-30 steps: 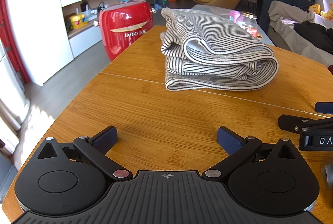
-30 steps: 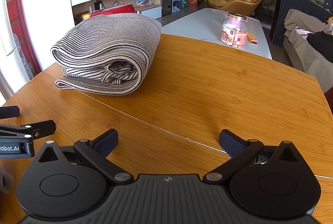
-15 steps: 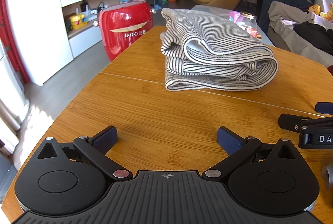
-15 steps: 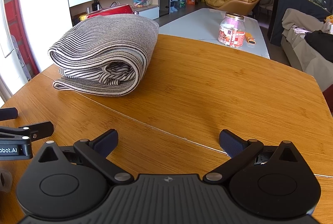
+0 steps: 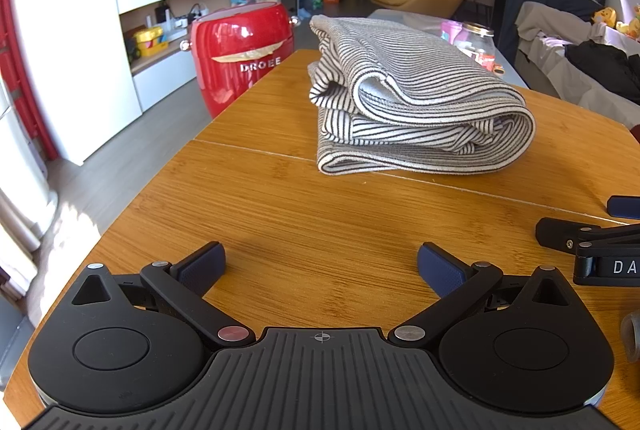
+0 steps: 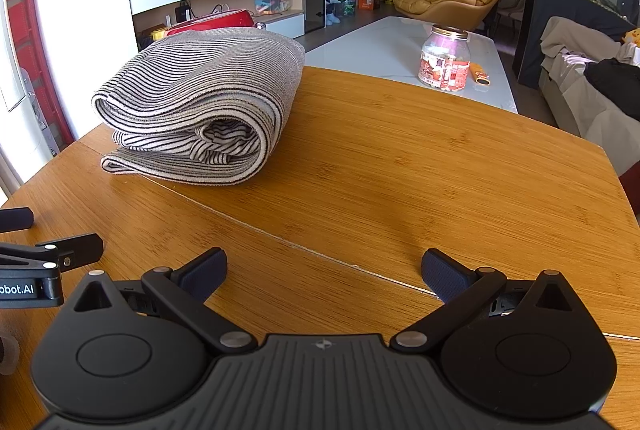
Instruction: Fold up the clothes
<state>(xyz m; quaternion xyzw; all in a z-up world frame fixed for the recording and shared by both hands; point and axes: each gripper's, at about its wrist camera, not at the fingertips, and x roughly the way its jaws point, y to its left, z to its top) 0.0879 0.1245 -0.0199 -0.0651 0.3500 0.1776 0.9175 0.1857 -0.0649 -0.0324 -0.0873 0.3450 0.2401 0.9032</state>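
The striped garment (image 5: 416, 102) lies folded in a thick bundle on the table (image 5: 320, 222), across the seam between two tabletop panels, its rolled fold toward the right in both views. The left hand-held gripper (image 5: 320, 266) sits low over the near table edge, fingers spread wide with nothing between them, well apart from the garment. The right hand-held gripper (image 6: 324, 270) is likewise spread and empty. A red appliance (image 5: 244, 54) stands beyond the table, a jar (image 6: 444, 58) on a pale table behind.
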